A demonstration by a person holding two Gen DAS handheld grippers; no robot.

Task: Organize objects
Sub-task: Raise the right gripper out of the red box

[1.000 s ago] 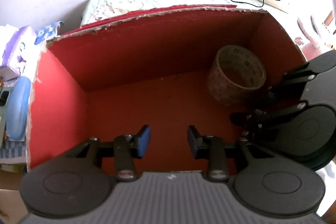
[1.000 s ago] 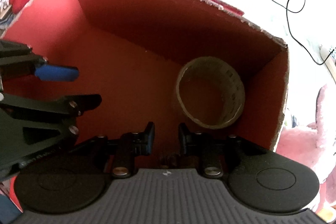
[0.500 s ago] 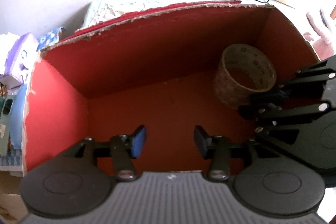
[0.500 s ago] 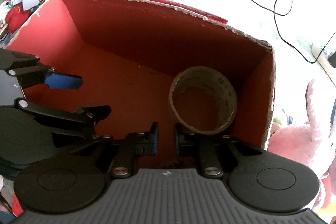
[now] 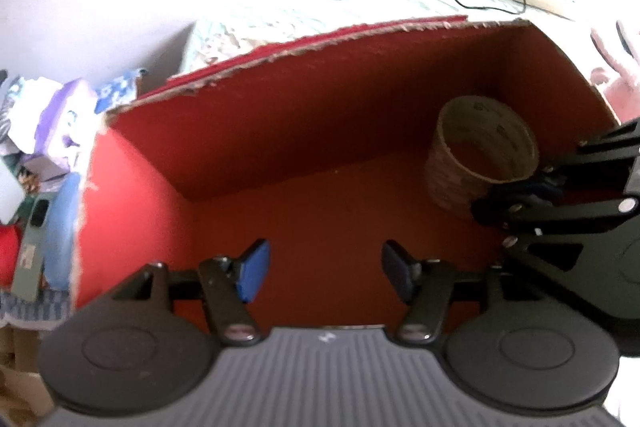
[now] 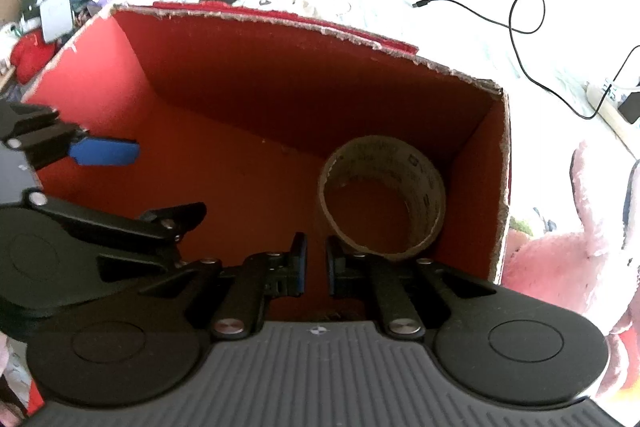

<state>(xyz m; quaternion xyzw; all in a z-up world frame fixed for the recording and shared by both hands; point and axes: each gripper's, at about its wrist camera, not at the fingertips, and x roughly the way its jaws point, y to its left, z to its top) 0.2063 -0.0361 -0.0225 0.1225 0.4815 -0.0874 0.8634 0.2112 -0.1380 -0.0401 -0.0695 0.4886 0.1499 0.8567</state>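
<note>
While both claws hover over the red box (image 6: 502, 187), the readout:
Tape roll (image 6: 382, 195): lying on the box floor, in the corner by the right wall; looks light, stiff-ringed, probably slick outside.
Grip: pinch across the ring wall, one finger inside the core.
Left claw (image 5: 324, 271): wide, empty.
Right claw (image 6: 314, 263): narrow, holding nothing; just short of the roll.
</note>
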